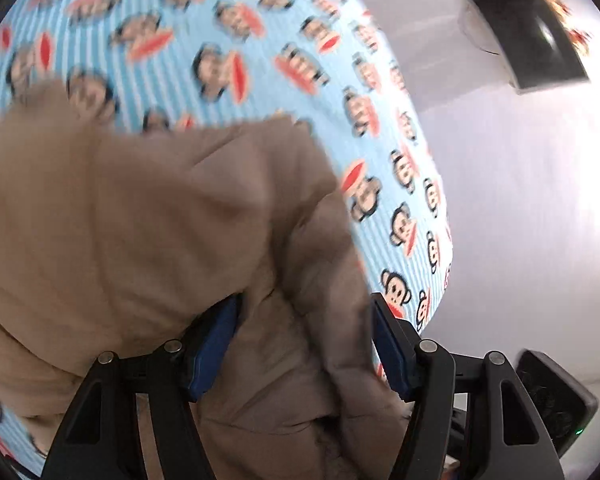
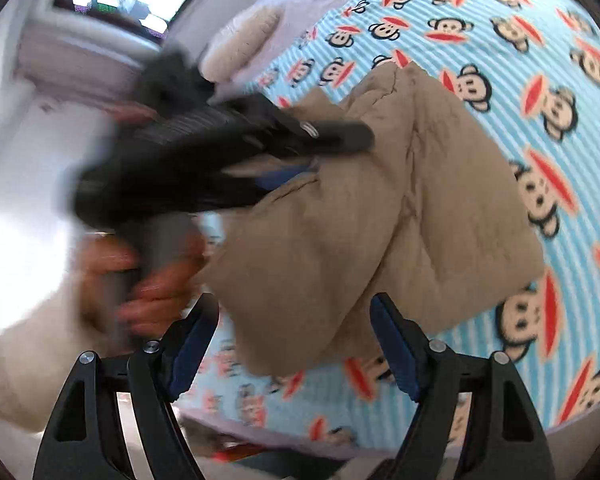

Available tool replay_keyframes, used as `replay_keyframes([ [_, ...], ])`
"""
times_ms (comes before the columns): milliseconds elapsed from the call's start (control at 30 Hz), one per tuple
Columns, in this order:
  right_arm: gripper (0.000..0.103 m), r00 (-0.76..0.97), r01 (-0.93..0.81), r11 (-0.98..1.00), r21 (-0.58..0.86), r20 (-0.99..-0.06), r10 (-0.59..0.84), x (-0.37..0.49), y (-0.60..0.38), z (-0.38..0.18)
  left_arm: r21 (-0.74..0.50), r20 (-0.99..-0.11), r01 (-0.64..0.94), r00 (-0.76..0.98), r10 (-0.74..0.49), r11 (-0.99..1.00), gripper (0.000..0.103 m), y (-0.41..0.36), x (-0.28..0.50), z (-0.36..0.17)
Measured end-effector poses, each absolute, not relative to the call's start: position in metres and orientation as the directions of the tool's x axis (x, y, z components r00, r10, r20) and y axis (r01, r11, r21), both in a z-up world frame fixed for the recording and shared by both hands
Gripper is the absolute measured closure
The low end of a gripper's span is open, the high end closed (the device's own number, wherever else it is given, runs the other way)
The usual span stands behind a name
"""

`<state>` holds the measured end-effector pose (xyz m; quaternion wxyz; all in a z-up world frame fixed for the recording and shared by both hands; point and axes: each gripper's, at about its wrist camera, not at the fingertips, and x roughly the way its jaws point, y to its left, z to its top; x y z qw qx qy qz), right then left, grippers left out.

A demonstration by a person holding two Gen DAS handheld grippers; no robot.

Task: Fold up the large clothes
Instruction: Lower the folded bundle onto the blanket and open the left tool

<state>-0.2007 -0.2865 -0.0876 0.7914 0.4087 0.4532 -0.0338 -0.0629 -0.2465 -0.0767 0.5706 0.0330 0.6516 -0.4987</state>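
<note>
Jacket (image 2: 380, 208), tan and padded, lies on our monkey-print bed (image 2: 540, 60). Right view alone shows our left gripper (image 2: 300, 152) over it; both jaws stand wide, gripping nothing.

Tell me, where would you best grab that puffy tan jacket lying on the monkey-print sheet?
Probably the tan padded jacket by its free near corner, where the hem lifts off the blue striped monkey-print sheet. Come from the near edge with the open right gripper; the middle looks too bulky to pinch.
</note>
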Motion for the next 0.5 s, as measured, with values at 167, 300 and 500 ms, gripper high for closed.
replay_keyframes([
  [167, 0.093, 0.561, 0.55, 0.636, 0.541, -0.803, 0.198, -0.207, -0.304, -0.102, -0.372, -0.838, 0.72, 0.011, -0.545, 0.586, 0.037, -0.201, -0.026, -0.022],
  [300, 0.093, 0.536, 0.604, 0.6, 0.524, -0.825, 0.18, -0.226, -0.316, -0.115, -0.266, -0.882, 0.622, 0.151, -0.446, 0.737, 0.037, -0.156, 0.019, -0.053],
  [500, 0.093, 0.518, 0.646, 0.563, 0.516, -0.838, 0.175, -0.243, -0.325, -0.135, -0.231, -0.909, 0.61, 0.144, -0.392, 0.758, 0.037, -0.181, 0.032, -0.103],
])
